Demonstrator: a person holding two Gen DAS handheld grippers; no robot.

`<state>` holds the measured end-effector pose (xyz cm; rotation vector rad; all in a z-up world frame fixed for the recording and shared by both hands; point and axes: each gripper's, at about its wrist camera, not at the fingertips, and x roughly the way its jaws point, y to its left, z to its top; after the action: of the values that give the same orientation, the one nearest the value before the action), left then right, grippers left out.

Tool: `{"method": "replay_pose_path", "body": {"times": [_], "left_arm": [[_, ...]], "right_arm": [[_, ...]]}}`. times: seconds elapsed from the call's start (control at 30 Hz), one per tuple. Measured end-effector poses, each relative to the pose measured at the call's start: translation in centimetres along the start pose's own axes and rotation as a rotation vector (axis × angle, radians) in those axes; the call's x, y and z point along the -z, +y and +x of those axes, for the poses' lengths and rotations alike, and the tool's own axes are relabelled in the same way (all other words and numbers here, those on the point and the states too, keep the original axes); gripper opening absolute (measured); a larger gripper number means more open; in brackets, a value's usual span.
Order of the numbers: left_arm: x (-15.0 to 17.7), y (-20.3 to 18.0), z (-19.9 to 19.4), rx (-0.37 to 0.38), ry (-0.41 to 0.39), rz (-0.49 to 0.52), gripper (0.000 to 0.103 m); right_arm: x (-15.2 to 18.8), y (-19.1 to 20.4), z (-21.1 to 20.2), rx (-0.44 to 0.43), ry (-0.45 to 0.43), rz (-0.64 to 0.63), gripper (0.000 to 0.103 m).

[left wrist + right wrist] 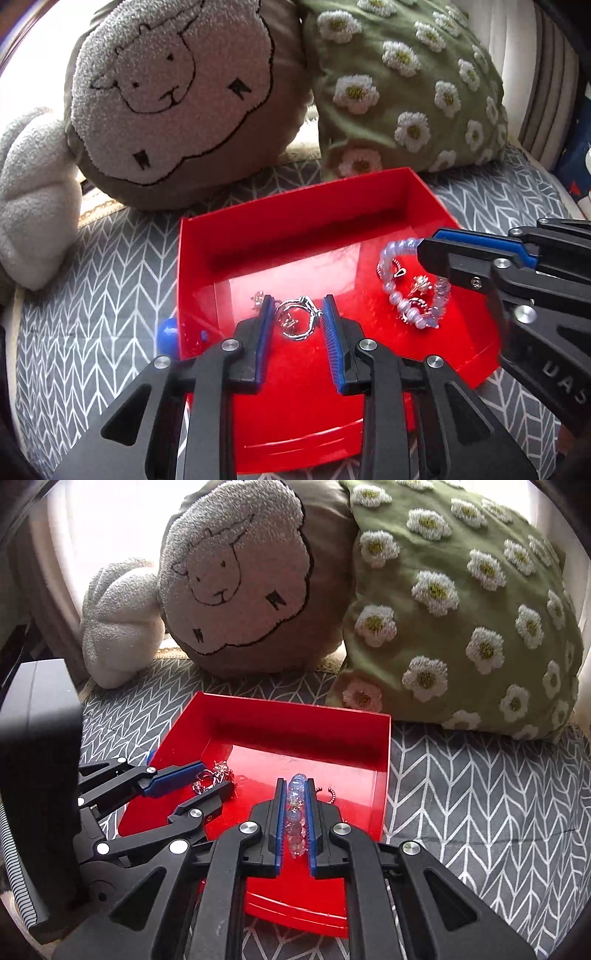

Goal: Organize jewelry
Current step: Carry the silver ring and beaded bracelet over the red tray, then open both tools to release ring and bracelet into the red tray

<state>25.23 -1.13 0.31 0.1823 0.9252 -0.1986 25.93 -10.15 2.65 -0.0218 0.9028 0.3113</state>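
A red tray [295, 221] lies on a grey patterned cushion. In the left wrist view my left gripper [297, 308] is open over the tray floor, its fingers on either side of a silver ring [299, 319]. A small silver piece [258, 298] lies just left of it. My right gripper [295, 786] is shut on a bracelet of pale blue beads [295, 812], which hangs over the tray's right part. The bracelet [410, 280] and its silver charms show in the left wrist view, held by the right gripper [428, 245]. The left gripper [210, 777] shows in the right wrist view.
A round sheep-face cushion [173, 96] and a green daisy cushion [402, 85] lean behind the tray. A white plush [33, 199] sits at far left. A blue bead [167, 332] lies outside the tray's left wall.
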Motion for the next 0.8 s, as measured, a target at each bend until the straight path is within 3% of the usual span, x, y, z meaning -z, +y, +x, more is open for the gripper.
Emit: {"method": "replay_pose_path", "body": {"times": [0.6,0.8], "left_arm": [[0.8,-0.7,2.7,-0.038,0.056,0.054,0.025],[0.8,-0.8,2.4,-0.043,0.040,0.060,0.026]], "right_arm": [[1.1,-0.3,3.4,0.013,0.102,-0.009,0.010],[1.3,-0.4,3.8,-0.006,0.134,0.001,0.010]]}}
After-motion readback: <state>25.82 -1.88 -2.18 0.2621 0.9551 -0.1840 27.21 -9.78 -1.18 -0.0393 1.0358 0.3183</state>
